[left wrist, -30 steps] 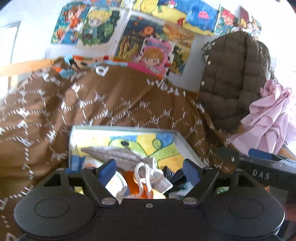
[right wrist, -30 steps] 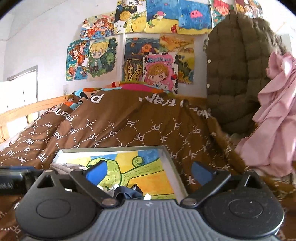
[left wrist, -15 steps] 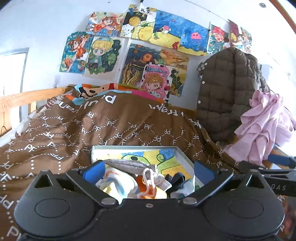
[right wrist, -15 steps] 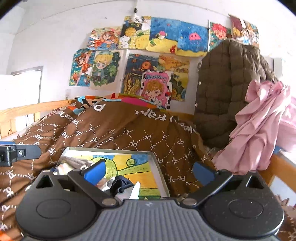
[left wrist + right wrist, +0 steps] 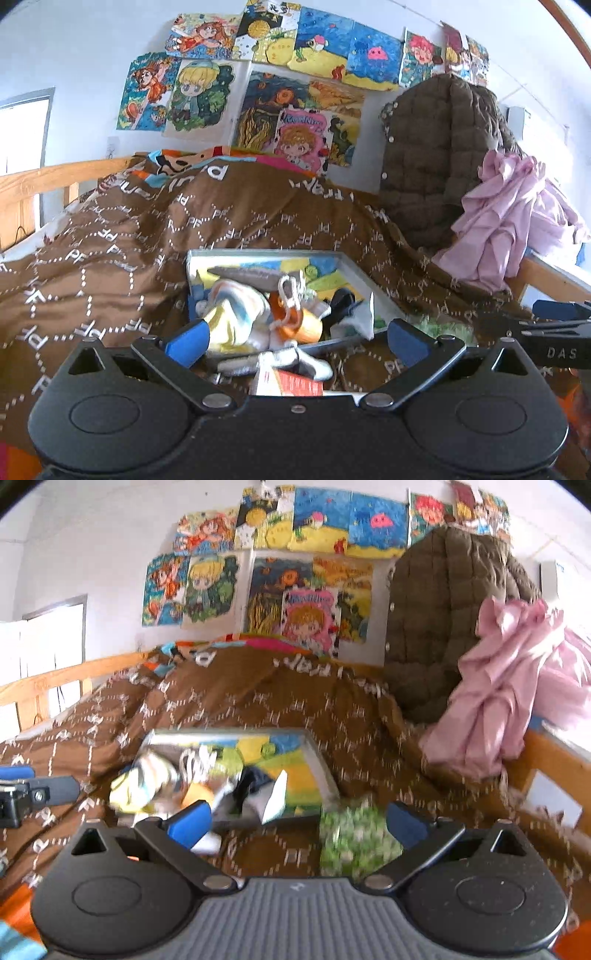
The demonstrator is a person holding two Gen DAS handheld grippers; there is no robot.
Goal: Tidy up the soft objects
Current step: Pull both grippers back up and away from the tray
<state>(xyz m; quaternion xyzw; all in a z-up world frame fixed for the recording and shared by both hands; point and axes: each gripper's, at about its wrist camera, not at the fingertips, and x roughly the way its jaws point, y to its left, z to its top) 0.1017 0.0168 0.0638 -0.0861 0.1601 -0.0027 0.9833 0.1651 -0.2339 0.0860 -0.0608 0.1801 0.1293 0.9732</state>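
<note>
**Tools back away from the filled tray**

Tools come first in both wrist views. Left tool [image 5: 295, 338] stands released; its jaws have just been opening and nothing is pinched between them. Right tool [image 5: 297, 818] is likewise spread wide and empty. A second ago each camera sat close over the tray with the socks filling the gap between the fingers; now both have drawn back, so more bed shows in front.

Just ahead of the left tool a red-and-white packet [image 5: 288, 382] and a pale sock [image 5: 314, 363] lie on the brown bedspread [image 5: 110, 266], outside the tray. Before the right tool sits a blurred green patterned bundle [image 5: 354, 845], also outside.

Beyond them, the shallow tray [image 5: 360, 275] holds the pile of soft things [image 5: 240, 310]: striped, orange and dark pieces heaped at its near end.

Farther off, a quilted brown jacket [image 5: 436, 155] and pink cloth [image 5: 506, 221] hang below the drawings [image 5: 295, 92].

Judged from this, one drop is done; the loose pieces remain.
</note>
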